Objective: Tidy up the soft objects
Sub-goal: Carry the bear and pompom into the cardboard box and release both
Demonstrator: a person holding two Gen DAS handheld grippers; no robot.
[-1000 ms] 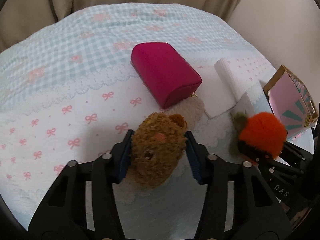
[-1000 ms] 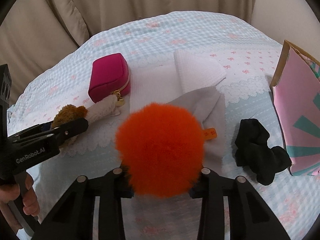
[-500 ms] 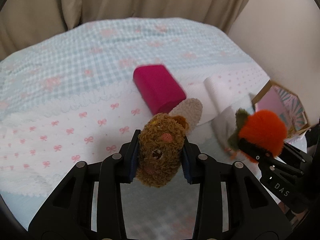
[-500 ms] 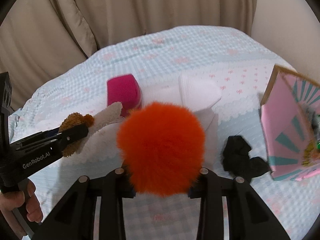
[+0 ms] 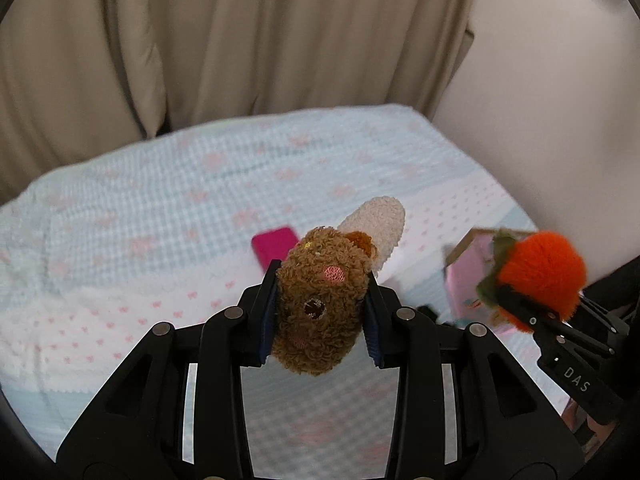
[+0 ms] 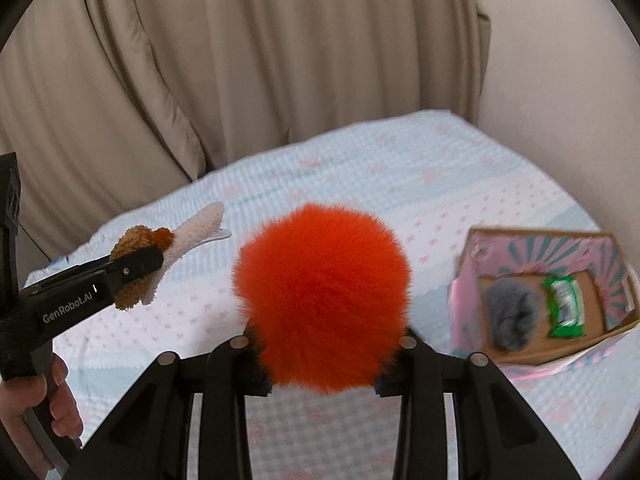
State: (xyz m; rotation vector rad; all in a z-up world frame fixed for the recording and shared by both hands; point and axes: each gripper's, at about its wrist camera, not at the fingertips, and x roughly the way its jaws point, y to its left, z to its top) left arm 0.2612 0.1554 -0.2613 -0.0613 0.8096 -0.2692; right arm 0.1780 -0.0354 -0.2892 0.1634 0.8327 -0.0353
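So, roughly midway: left gripper [image 5: 320, 312] clenched on brown plush toy [image 5: 320, 304], right gripper [image 6: 320, 364] clamping orange pompom [image 6: 322, 296], both above bed [image 6: 360, 168]. Pink box [image 6: 600, 332] holds two items already; these two left, pink pouch [image 5: 274, 246] too probably.

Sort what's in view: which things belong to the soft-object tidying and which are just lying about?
Belongs to the job:
- brown plush toy, clamped in left tool
- orange pompom, clamped in right tool
- pink box, already holding items

Lying about:
- magenta pouch
- bedspread
- curtain
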